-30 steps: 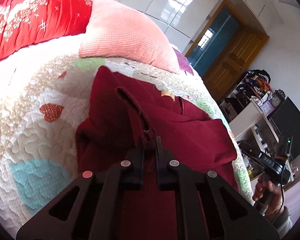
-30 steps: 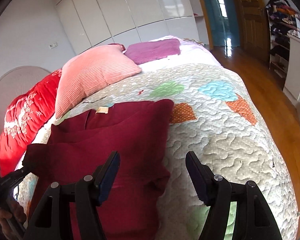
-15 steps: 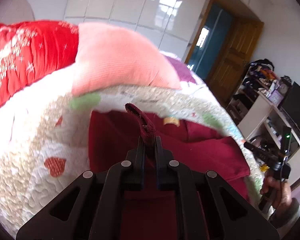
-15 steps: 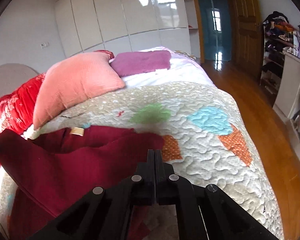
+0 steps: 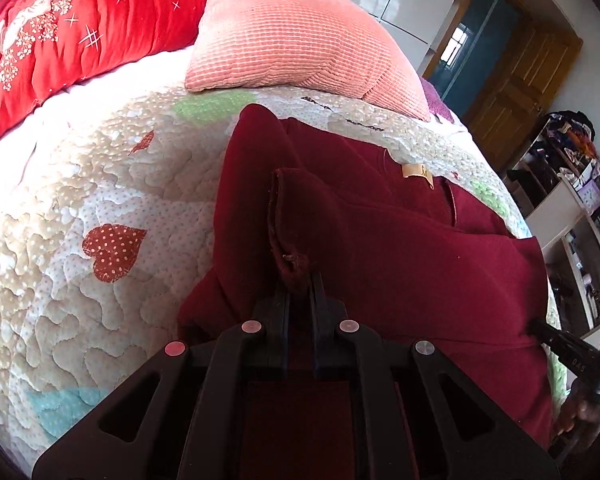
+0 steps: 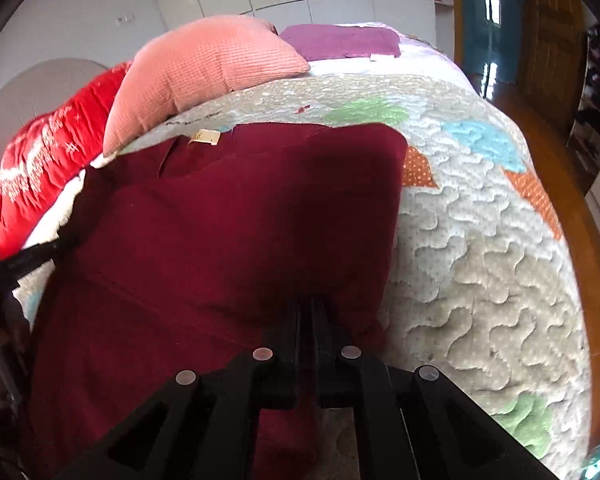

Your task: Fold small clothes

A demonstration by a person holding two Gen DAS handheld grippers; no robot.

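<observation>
A dark red garment (image 5: 400,248) lies spread on the patchwork quilt (image 5: 80,184) of a bed, its tan neck label (image 5: 417,170) toward one o'clock in the left wrist view. The left gripper (image 5: 299,280) has its jaws nearly closed, pinching a stitched hem edge of the garment that rises toward eleven o'clock. The right gripper (image 6: 306,312) has its jaws pressed together on a fold of the same garment (image 6: 240,220) at its near edge, beside bare quilt (image 6: 480,280) at three o'clock. A pink pillow (image 6: 204,64) and a red blanket (image 5: 60,32) sit beyond, at twelve and ten o'clock.
</observation>
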